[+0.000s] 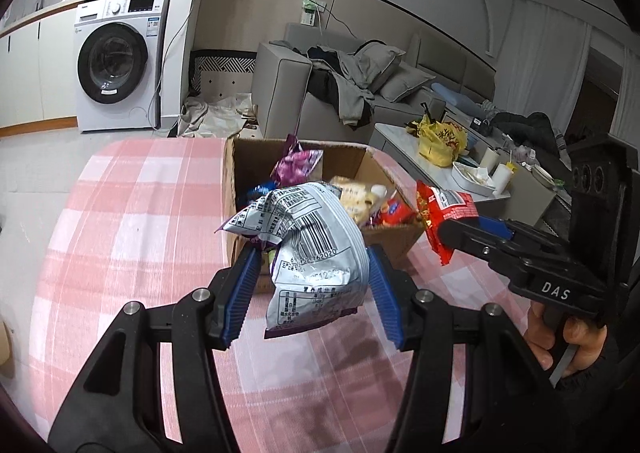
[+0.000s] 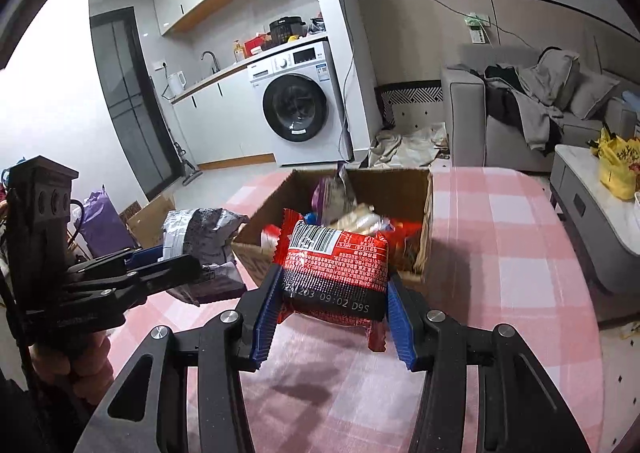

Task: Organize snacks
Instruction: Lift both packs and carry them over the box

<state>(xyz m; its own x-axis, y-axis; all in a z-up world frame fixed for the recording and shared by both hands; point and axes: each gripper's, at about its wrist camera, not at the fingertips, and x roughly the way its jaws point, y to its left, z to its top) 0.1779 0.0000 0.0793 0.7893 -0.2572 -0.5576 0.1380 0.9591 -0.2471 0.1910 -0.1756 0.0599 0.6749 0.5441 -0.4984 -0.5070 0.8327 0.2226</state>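
Note:
My left gripper (image 1: 310, 285) is shut on a crumpled silver and purple snack bag (image 1: 308, 249), held above the pink checked tablecloth (image 1: 140, 233) in front of the cardboard box (image 1: 236, 173). My right gripper (image 2: 330, 307) is shut on a red and black snack packet (image 2: 336, 273), also lifted off the cloth near the box (image 2: 400, 181). The box holds several snack packs, among them a purple bag (image 1: 296, 163) standing at the back. Each gripper shows in the other's view: the right one (image 1: 448, 231) with the red packet (image 1: 434, 209), the left one (image 2: 176, 265) with the silver bag (image 2: 200, 233).
A washing machine (image 1: 116, 61) stands beyond the table, beside a grey sofa (image 1: 360, 85) piled with clothes. A low white table (image 1: 460, 169) with a yellow bag (image 1: 440, 141) and cups lies to the right. A hand (image 1: 568, 341) grips the right tool's handle.

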